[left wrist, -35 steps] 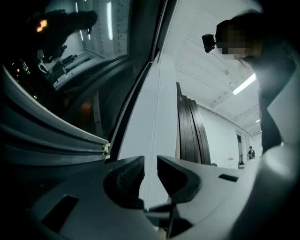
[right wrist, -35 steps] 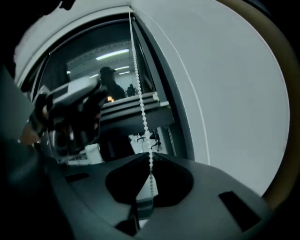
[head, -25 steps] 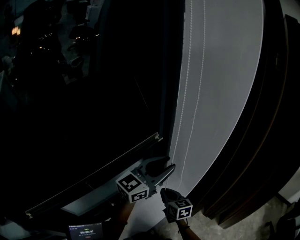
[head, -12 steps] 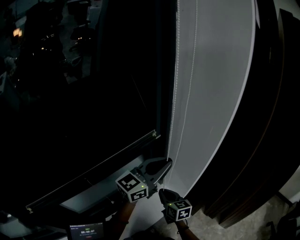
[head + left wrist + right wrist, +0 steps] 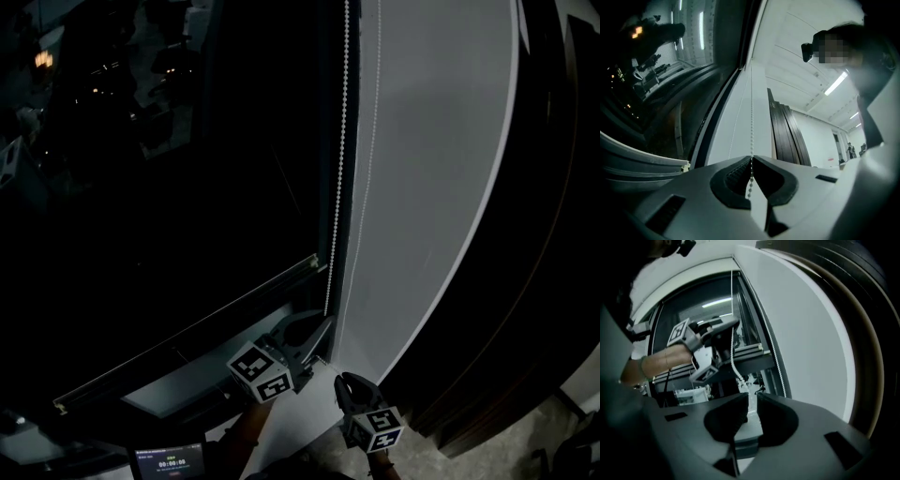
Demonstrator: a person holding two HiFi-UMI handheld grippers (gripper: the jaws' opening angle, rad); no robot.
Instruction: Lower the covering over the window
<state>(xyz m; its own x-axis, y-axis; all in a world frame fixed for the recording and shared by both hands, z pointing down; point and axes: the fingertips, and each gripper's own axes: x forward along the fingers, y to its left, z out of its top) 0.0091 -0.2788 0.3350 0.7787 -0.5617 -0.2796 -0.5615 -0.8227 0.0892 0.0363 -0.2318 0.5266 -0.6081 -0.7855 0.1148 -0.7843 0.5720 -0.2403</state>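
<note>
Left gripper (image 5: 751, 158) closing on light, slippery bead chain (image 5: 751, 117); pinch between beads; right gripper (image 5: 752, 397) opening, empty.

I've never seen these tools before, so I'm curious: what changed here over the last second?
The left gripper, wide open before, is closing on the bead chain, which is now taut. The right gripper is opening its jaws, with nothing between them, and sits lower. The pale rail across the window looks unmoved.
</note>
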